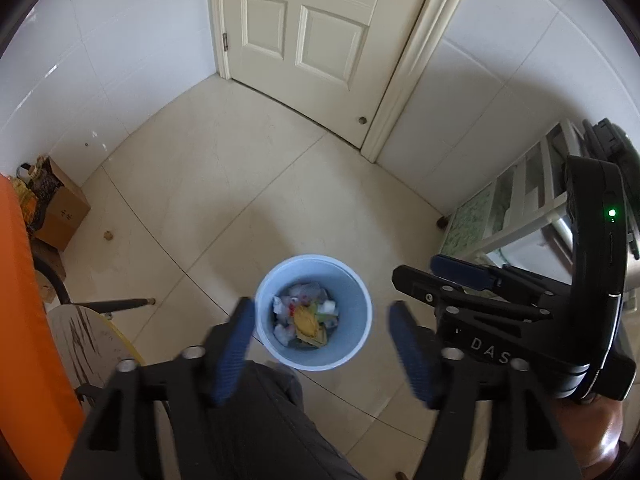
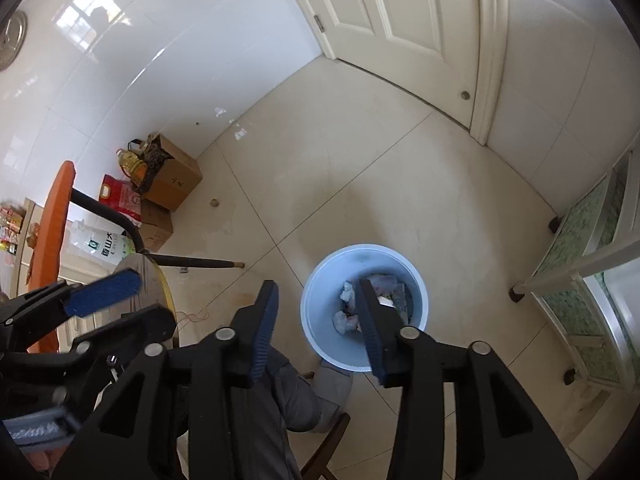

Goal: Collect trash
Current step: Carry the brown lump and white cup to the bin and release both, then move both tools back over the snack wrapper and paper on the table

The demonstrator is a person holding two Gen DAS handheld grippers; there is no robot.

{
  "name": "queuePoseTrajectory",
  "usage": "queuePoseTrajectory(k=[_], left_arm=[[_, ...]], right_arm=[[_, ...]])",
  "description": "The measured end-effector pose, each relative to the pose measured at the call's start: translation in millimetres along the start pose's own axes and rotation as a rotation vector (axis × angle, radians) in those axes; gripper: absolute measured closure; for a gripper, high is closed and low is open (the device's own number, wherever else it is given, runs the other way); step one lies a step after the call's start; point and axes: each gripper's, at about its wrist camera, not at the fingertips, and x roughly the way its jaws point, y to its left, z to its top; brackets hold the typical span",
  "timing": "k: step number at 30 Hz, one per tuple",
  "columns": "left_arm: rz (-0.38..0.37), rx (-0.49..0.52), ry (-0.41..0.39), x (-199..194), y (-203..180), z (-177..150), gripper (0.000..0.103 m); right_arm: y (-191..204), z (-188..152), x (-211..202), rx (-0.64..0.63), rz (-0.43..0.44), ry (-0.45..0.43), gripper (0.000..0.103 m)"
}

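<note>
A light blue trash bin [image 1: 360,300] stands on the tiled floor, holding crumpled white wrappers and a yellow piece of trash [image 1: 306,320]. My left gripper [image 1: 322,340] is open and empty, held high above the bin. My right gripper [image 2: 320,328] is open and empty, also above the bin [image 2: 320,304], which holds crumpled paper [image 2: 347,320]. The right gripper [image 1: 440,268] shows at the right of the left wrist view. The left gripper [image 2: 116,300] shows at the left of the right wrist view.
A white door [image 1: 304,32] is ahead. A cardboard box [image 1: 60,208] with bags stands by the left wall. An orange table [image 1: 24,300] and a round stool [image 1: 84,332] are at the left. A glass-fronted cabinet [image 2: 592,272] is at the right. My grey-trousered leg [image 1: 260,420] is below.
</note>
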Motion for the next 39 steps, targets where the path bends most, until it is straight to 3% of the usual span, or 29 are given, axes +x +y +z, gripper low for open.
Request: queuePoseTrajectory(k=[1, 2, 3, 7, 14, 23, 29, 39], left_arm=[[0.017, 0.003, -0.006, -1, 0, 3, 0.024], [0.031, 0.005, -0.007, 1, -5, 5, 0.021], [0.046, 0.005, -0.014, 0, -8, 5, 0.018], [0.073, 0.003, -0.049, -14, -15, -15, 0.011], [0.053, -0.019, -0.124, -48, -15, -51, 0.009], [0.043, -0.05, -0.271, -124, 12, -99, 0.009], [0.091, -0.113, -0.367, -174, 41, -148, 0.008], [0.209, -0.31, -0.508, -263, 110, -252, 0.006]], right_arm=[[-1, -1, -1, 0.006, -0.005, -0.003, 0.042], [-1, -2, -1, 0.011, -0.008, -0.007, 0.029], [-2, -2, -2, 0.02, -0.024, -0.013, 0.021], [-3, -1, -10, 0.047, -0.057, -0.04, 0.0], [17, -1, -34, 0.02, -0.074, -0.091, 0.0], [58, -1, -87, -0.045, -0.06, -0.196, 0.0], [109, -1, -120, -0.12, -0.03, -0.271, 0.0], [230, -22, -156, -0.327, 0.065, -0.359, 0.0]])
